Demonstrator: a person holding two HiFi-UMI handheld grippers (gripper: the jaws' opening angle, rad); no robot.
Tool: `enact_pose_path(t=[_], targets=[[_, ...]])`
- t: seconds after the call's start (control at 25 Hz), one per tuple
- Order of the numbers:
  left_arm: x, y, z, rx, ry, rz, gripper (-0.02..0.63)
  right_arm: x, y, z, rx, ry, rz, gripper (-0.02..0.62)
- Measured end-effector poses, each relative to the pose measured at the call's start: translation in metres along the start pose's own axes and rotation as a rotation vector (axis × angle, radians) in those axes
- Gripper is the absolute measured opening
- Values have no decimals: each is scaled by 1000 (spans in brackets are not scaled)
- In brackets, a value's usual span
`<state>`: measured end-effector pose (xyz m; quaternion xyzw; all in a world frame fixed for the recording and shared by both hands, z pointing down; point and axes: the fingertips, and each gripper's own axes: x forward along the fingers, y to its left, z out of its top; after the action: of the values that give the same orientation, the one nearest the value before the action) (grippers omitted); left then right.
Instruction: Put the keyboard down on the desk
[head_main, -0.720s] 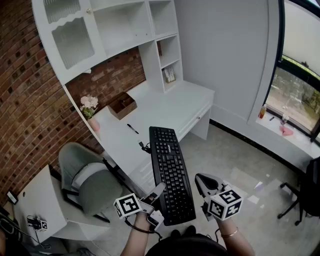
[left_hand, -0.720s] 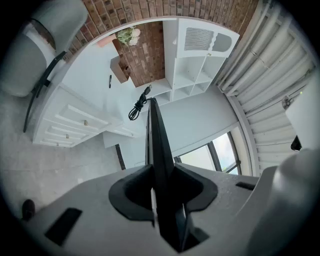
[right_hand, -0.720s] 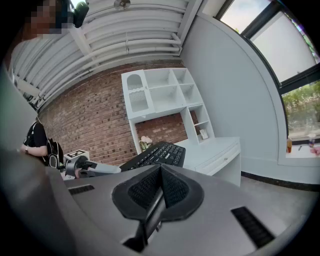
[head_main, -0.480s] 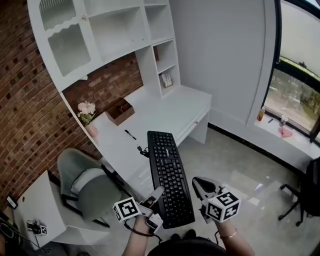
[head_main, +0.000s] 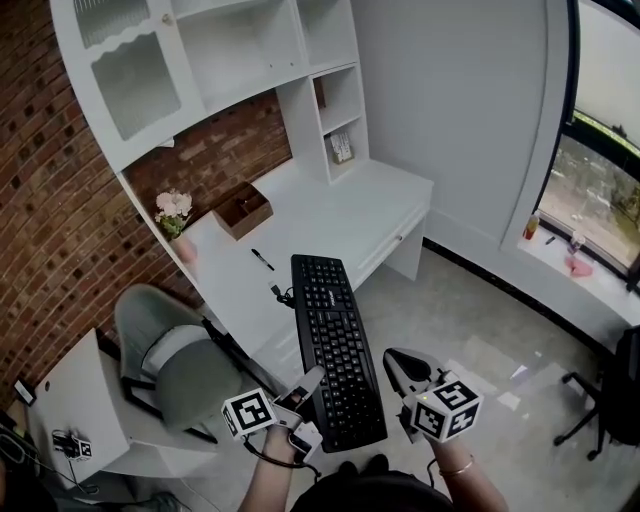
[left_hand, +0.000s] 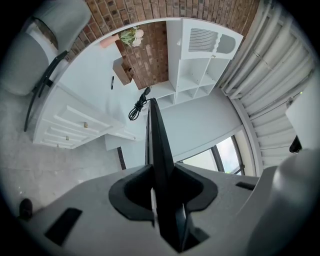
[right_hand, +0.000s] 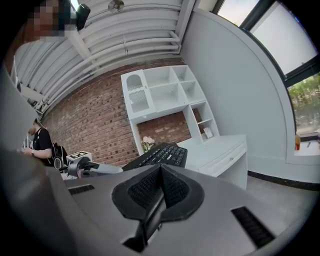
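Note:
A black keyboard (head_main: 335, 350) hangs in the air over the floor, in front of the white desk (head_main: 340, 215), with its far end near the desk's front edge. My left gripper (head_main: 306, 398) is shut on the keyboard's near left corner. In the left gripper view the keyboard (left_hand: 157, 145) runs edge-on between the pads of the left gripper (left_hand: 162, 202), its cable (left_hand: 137, 106) dangling at the far end. My right gripper (head_main: 400, 365) floats just right of the keyboard, apart from it. In the right gripper view the right gripper (right_hand: 160, 192) is shut on nothing, and the keyboard (right_hand: 160, 154) lies beyond it.
A grey office chair (head_main: 175, 355) stands left of the keyboard at the desk. On the desk lie a pen (head_main: 263, 259), a brown box (head_main: 243, 210) and pink flowers (head_main: 174, 208). White shelves (head_main: 250, 50) rise behind. A window ledge (head_main: 570, 265) runs at the right.
The keyboard and both grippers have shifted slightly left in the head view. The left grip on the keyboard is unchanged, and the right gripper stays shut.

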<state>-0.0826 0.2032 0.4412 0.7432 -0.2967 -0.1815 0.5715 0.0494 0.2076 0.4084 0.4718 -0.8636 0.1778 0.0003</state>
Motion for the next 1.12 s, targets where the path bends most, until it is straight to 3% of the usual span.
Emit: enact_pose_path(t=[0.32, 0.48, 0.64, 0.76, 1.12], targets=[[10, 3, 12, 4, -32, 11, 120, 8, -13, -5, 7, 29, 15, 5], [27, -4, 20, -5, -36, -44, 120, 18, -24, -2, 9, 34, 17, 5], [51, 5, 35, 17, -16, -8, 120, 37, -42, 4, 9, 35, 20, 5], [72, 25, 52, 22, 0, 35, 121, 60, -61, 5, 22, 42, 7, 5], [157, 66, 147, -11, 27, 28, 121, 169, -123, 37, 24, 51, -25, 5]])
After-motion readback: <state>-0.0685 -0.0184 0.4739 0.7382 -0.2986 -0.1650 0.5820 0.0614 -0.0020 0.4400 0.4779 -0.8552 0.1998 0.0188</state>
